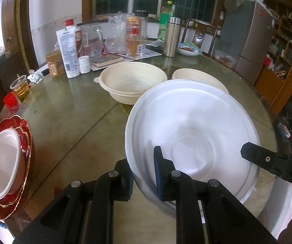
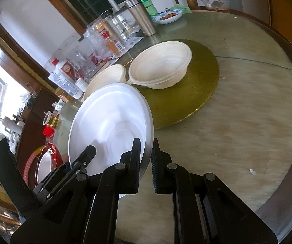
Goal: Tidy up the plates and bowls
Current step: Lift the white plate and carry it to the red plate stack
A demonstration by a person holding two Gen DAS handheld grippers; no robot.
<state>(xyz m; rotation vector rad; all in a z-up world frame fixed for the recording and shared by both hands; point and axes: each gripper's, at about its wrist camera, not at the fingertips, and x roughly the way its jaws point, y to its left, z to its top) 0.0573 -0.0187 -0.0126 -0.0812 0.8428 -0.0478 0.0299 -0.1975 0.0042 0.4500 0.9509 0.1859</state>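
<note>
A large white bowl (image 1: 192, 134) is held tilted above the table, both grippers on its rim. My left gripper (image 1: 143, 172) is shut on its near-left rim. My right gripper (image 2: 146, 162) is shut on the opposite rim of the same bowl (image 2: 109, 126); its finger (image 1: 255, 156) shows at the right in the left wrist view. Two cream bowls (image 1: 131, 81) (image 1: 200, 77) stand on the gold turntable (image 2: 186, 101). A white bowl (image 1: 1, 162) sits on stacked red plates (image 1: 23, 142) at the table's left edge.
The far side of the round table (image 2: 247, 122) holds bottles, jars, a steel tumbler (image 1: 172, 36), a lotion tube (image 1: 67, 52), a dish of food (image 1: 187, 49) and a cup of tea (image 1: 20, 87). A fridge and shelves stand at the right.
</note>
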